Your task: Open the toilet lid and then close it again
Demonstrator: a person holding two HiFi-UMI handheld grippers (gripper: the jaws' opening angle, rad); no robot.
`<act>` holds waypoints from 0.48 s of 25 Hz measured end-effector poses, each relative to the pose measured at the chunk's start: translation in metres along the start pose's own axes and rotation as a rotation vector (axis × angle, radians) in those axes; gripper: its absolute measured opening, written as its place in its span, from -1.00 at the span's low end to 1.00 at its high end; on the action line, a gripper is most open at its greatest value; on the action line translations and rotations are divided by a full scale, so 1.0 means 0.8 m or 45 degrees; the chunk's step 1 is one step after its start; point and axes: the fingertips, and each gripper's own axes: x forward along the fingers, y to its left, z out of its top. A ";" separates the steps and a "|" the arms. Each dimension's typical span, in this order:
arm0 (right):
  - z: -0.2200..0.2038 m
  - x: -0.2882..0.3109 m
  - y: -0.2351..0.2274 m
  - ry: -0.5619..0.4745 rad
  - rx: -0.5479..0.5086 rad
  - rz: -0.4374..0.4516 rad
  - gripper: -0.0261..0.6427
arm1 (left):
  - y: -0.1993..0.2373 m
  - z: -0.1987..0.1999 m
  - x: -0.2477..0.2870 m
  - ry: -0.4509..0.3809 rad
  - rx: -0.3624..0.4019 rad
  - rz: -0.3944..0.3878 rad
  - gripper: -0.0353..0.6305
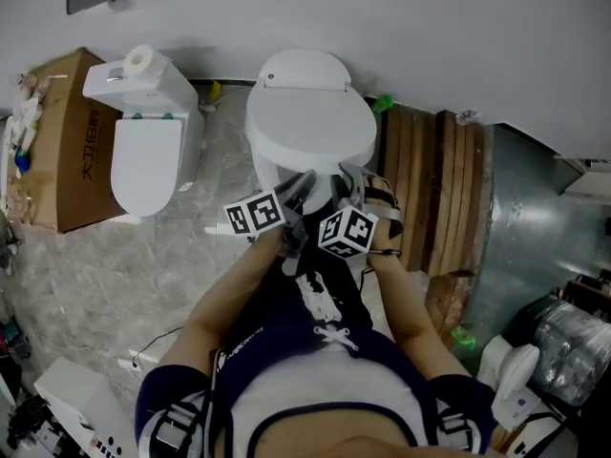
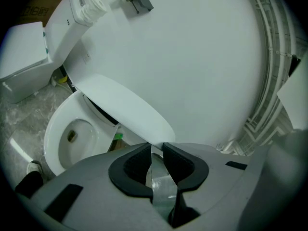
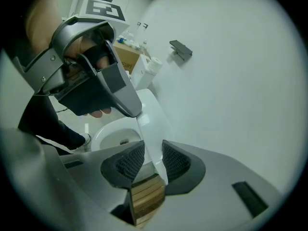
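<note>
lid: toilet lid half-raised, tilted over bowl, hinged at the toilet's back edge
left: I see left gripper pinching lid's front rim, tips only
right: right gripper clamped on same rim, just beside
other: 2nd toilet left

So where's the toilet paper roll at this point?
Head view, upper left: the toilet paper roll stands on the tank of the second toilet, beside the cardboard box.

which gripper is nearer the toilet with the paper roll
Left. Left gripper is on the lid edge toward that toilet; right gripper is on the lid's far side.
</note>
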 end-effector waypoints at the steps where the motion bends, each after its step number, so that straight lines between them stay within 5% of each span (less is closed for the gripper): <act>1: -0.001 0.000 0.003 0.007 0.001 -0.001 -0.63 | 0.002 -0.002 -0.001 0.009 -0.004 0.002 -0.65; 12: -0.017 0.004 0.047 0.057 0.041 0.048 -0.63 | 0.031 -0.039 -0.009 0.120 -0.024 0.040 -0.64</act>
